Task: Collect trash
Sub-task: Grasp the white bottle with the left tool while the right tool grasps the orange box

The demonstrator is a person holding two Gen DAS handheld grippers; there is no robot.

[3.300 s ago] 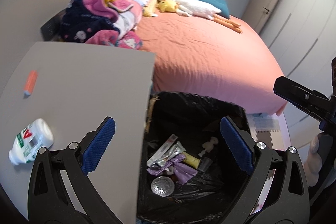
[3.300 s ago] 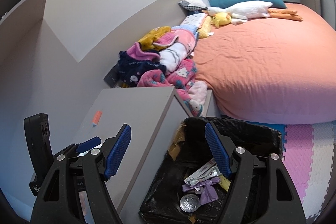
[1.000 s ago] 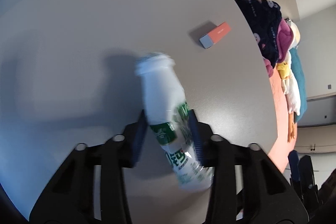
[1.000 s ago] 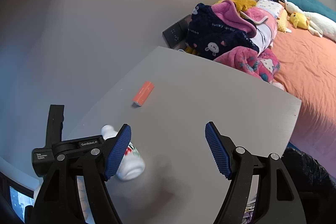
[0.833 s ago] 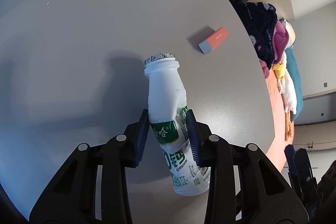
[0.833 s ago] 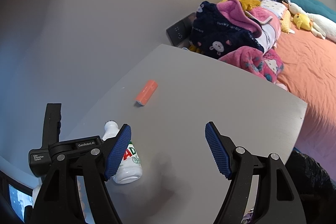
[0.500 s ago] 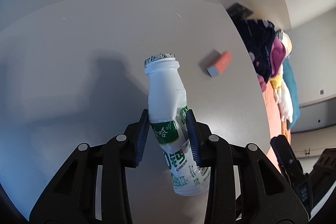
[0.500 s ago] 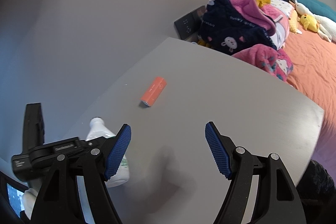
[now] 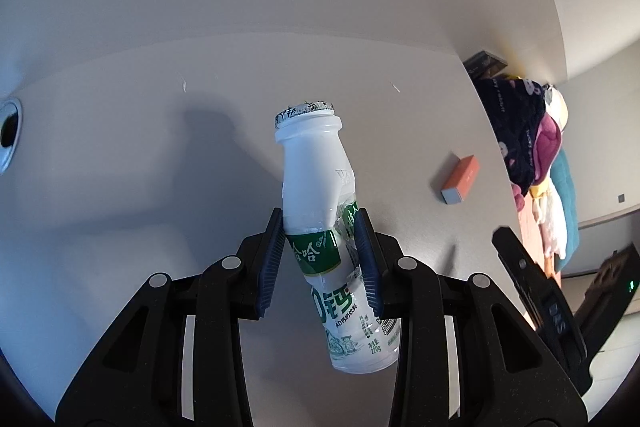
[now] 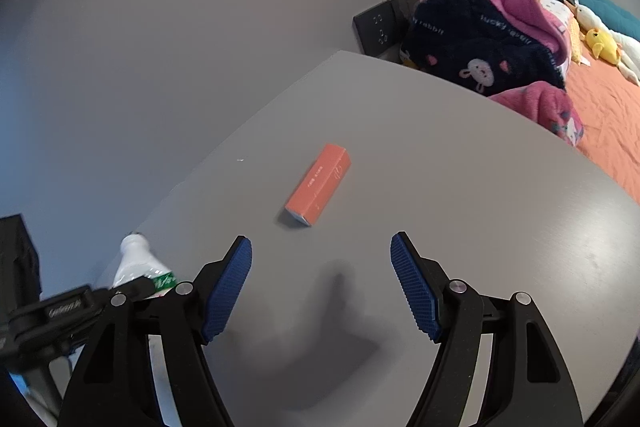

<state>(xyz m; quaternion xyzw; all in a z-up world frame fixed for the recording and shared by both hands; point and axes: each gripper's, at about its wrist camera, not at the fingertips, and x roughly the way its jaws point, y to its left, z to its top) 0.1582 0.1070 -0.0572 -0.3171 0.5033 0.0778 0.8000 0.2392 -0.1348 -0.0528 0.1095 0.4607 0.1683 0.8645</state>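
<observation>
My left gripper (image 9: 320, 251) is shut on a white plastic drink bottle (image 9: 320, 183) with a green label, held by its middle above the grey table top (image 9: 160, 167), neck pointing away. The bottle also shows at the lower left of the right wrist view (image 10: 138, 267). My right gripper (image 10: 320, 279) is open and empty above the table, just short of a small orange box (image 10: 320, 183) that lies flat ahead of its fingers. The orange box also shows to the right in the left wrist view (image 9: 462, 179).
A pile of navy and pink fleece clothes (image 10: 488, 39) lies past the table's far edge, beside a bed with an orange sheet (image 10: 608, 115) and plush toys (image 10: 600, 43). A black wall socket panel (image 10: 380, 23) sits on the grey wall behind the table.
My left gripper has closed on the bottle and lifted it off the table. My right gripper has moved forward over the table towards the orange box.
</observation>
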